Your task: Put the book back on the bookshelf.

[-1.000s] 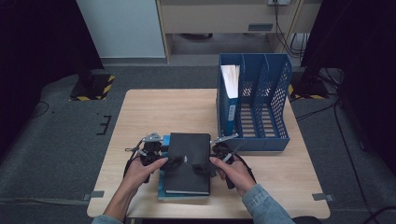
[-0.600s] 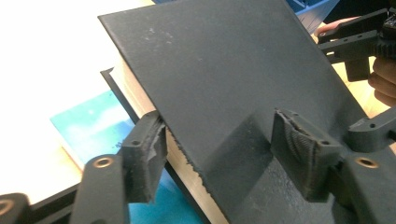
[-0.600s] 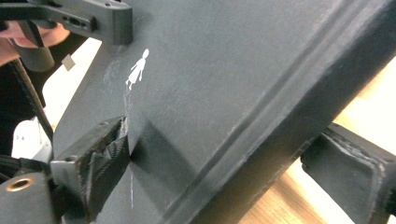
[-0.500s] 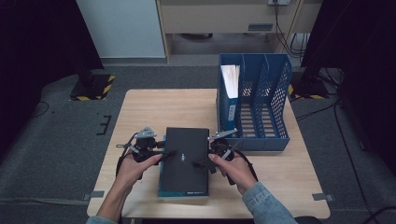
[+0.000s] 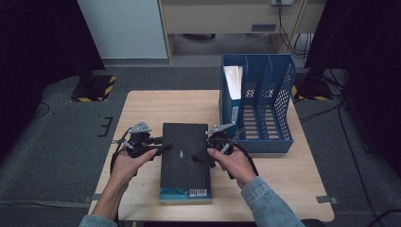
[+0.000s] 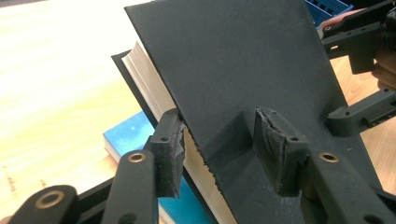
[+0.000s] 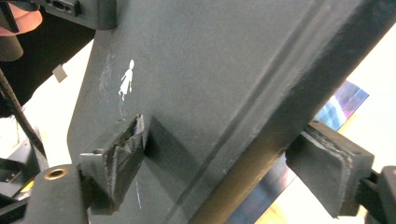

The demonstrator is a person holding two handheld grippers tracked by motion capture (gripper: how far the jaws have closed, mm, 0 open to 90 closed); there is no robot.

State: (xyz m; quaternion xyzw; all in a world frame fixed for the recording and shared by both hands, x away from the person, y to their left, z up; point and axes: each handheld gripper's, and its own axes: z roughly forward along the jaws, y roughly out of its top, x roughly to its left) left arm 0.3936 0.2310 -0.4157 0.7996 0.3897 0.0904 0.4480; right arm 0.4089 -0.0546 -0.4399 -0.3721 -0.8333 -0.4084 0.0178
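Both tongs grip the same black book (image 5: 184, 153) from opposite sides, and their jaws have just been closing on it. At the left side, the left gripper (image 5: 158, 147) has its jaws about half closed. In the left gripper view one pad presses on the top of the black cover, and the other pad sits against the white page edge under the cover, so the book is clamped between them. At the right side, the right gripper (image 5: 201, 157) holds the spine side. In the right gripper view one pad lies on the cover near a small white figure printed there, and the other pad is under the spine; the jaws stand fairly wide around the thickness of the book.

Going from large to small: the wooden table (image 5: 156, 106) carries everything. At its far right stands a blue file rack (image 5: 265, 109) with several compartments, and some white papers (image 5: 232, 78) stand upright in its left compartment. The black book is at the near middle of the table, lifted a little and tilted. Under it lies a blue book (image 5: 184, 193), flat on the table, and its near edge with a barcode comes out from below the black one.
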